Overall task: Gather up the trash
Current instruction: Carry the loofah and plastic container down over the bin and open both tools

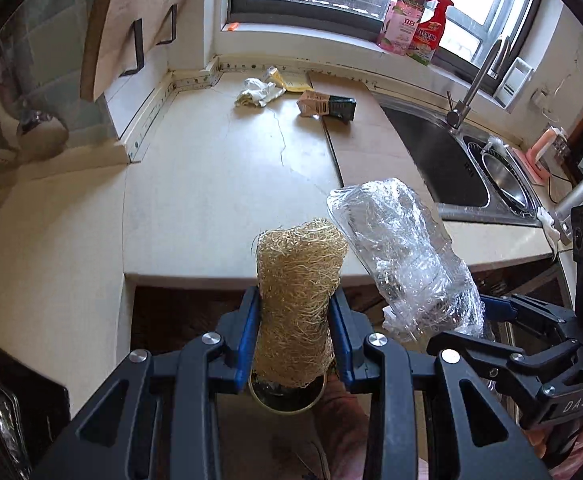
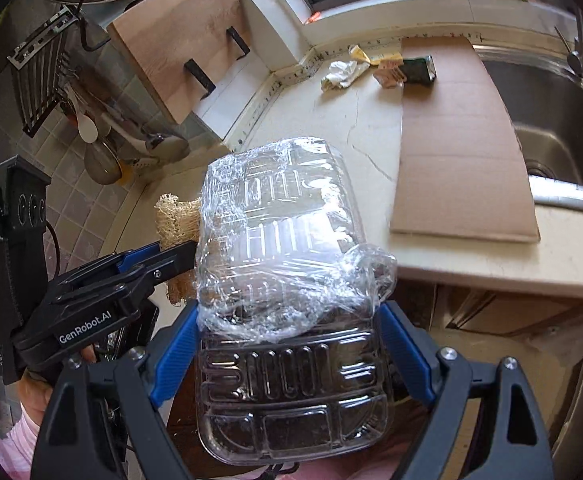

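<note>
Two grippers each pinch one piece of trash just off the counter's [image 1: 211,184] front edge: the left gripper [image 1: 294,320] clamps a straw-coloured loofah scrubber [image 1: 299,280], the right gripper [image 2: 289,344] grips a clear plastic tray [image 2: 291,380] wrapped in cling film. A crumpled wrapper [image 1: 257,92] and a small carton [image 1: 325,105] lie near the counter's back edge, beside the sink [image 1: 443,152].

Cream countertop [image 1: 211,168] bears cardboard sheet [image 2: 459,140], crumpled wrappers [image 1: 257,92], small carton [image 1: 325,105].
</note>
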`<state>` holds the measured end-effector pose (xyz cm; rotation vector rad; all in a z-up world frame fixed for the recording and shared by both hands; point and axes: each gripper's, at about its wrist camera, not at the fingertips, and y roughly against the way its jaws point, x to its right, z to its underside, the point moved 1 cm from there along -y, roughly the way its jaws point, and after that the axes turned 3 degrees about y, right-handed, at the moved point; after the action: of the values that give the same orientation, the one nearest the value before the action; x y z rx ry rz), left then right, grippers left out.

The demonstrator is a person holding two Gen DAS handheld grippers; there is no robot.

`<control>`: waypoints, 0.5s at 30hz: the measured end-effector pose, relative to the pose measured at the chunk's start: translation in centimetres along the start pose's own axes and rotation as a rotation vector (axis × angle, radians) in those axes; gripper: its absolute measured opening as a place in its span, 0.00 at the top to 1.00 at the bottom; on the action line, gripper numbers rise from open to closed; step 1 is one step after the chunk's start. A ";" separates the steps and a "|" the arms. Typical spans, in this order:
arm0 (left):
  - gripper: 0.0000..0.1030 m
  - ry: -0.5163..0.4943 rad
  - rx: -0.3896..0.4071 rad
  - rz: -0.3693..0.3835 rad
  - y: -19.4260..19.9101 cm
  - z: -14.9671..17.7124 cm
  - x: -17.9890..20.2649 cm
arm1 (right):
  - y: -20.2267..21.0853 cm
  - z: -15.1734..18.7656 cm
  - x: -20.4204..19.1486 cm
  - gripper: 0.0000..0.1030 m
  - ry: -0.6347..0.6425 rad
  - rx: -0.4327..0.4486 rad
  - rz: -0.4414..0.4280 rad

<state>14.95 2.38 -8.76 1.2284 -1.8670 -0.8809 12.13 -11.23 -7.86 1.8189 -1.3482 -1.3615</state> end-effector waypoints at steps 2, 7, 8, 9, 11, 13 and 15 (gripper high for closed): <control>0.69 0.011 -0.016 0.007 -0.3 2.0 -0.3 | -0.3 2.2 0.0 0.15 -0.017 -0.025 0.007; 0.69 0.034 -0.067 0.018 -1.4 6.6 -0.6 | -0.8 6.5 0.1 0.15 -0.051 -0.082 0.028; 0.69 0.036 -0.076 0.017 -1.7 7.5 -0.6 | -0.9 7.2 0.1 0.15 -0.056 -0.092 0.031; 0.69 0.037 -0.085 0.013 -2.2 8.3 -0.7 | -1.1 7.8 0.2 0.15 -0.059 -0.101 0.036; 0.69 0.034 -0.106 0.003 -3.2 9.5 -0.7 | -1.7 9.2 0.6 0.15 -0.070 -0.128 0.054; 0.69 0.038 -0.137 -0.004 -4.5 10.6 -0.7 | -2.5 10.5 1.3 0.15 -0.098 -0.161 0.062; 0.69 0.047 -0.167 -0.002 -5.6 11.8 -0.5 | -3.5 11.6 2.0 0.15 -0.127 -0.192 0.068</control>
<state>7.53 2.93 -19.59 1.1385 -1.7193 -0.9796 3.02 -9.81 -16.04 1.5707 -1.2805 -1.5361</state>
